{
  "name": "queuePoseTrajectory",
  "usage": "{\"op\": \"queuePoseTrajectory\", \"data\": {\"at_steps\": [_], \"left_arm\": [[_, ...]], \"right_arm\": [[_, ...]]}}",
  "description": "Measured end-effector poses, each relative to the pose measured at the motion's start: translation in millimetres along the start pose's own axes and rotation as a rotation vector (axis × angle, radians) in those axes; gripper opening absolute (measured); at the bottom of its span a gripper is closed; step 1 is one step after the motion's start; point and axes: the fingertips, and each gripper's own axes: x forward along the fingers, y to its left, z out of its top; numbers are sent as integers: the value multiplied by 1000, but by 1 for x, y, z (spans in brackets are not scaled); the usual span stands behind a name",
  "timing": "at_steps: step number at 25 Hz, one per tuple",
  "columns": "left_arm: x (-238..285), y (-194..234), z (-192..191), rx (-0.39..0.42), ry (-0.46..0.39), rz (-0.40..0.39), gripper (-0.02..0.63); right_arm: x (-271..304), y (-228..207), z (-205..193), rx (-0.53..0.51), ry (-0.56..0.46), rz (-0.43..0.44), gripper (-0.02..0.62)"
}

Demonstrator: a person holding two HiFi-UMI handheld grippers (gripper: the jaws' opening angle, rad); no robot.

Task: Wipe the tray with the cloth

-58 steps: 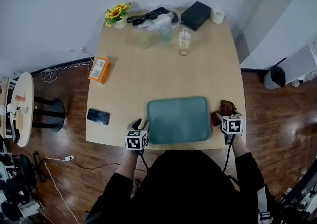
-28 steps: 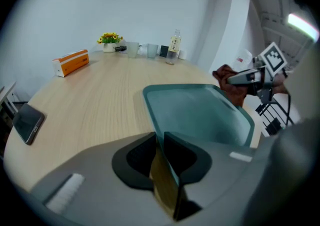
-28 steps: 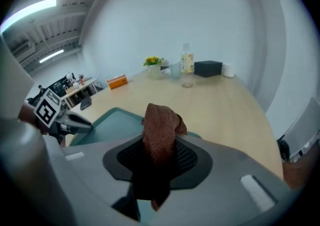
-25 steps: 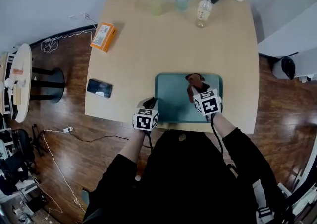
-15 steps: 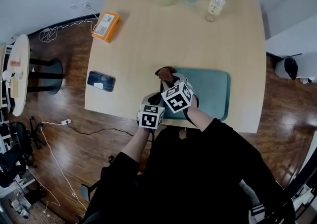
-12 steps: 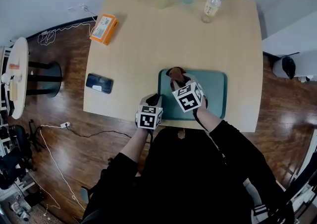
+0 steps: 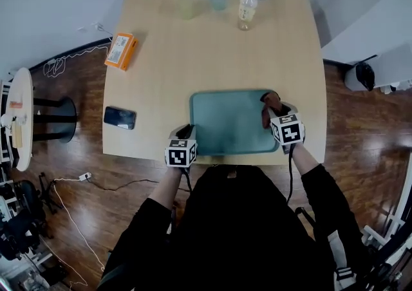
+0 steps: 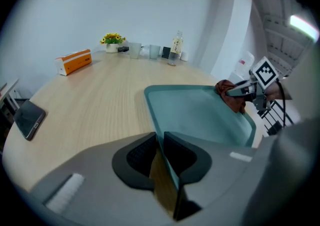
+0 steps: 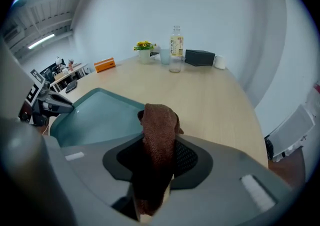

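On the bench [image 7: 257, 58], the left hand-held gripper [image 7: 187, 131] sits at the near left corner of the teal tray [image 7: 228, 122], a phone [image 7: 120, 117] lies further left of it, and the right hand-held gripper [image 7: 270, 111] carries a bunched brown cloth [image 7: 270, 98] at its tip over the tray's right edge.

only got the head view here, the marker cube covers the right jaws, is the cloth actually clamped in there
observer: yes, the right gripper view shows the right gripper shut on the brown cloth, with a bunched end sticking out past the jaws.
operator: and the left one, is it just resting by the tray
observer: no, in the left gripper view the left gripper is shut on the rim of the tray, at its near left corner.
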Motion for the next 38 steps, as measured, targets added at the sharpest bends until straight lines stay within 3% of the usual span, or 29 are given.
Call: {"op": "queuePoseTrajectory", "data": {"at_steps": [4,7,18,26,32,38], "left_arm": [[0,-1,-1,-11,0,0,34],[1,-3,0,-21,-4,5,34],[1,-4,1,-21,-23,1,34],[1,-2,2,4,-55,7,34],[-1,-2,0,-4,-53,-11,34],[-2,3,-1,8,-55,-13,34]], "right_arm": [[0,9,0,-7,-7,-17,126],[3,33,3,-37,-1,23,126],[31,212,46,-321,-15,288,127],[48,279,60,-304,-11,382,127],[43,271,56,-326,-17,368,127],[11,176,13,-236,-7,242,127]]}}
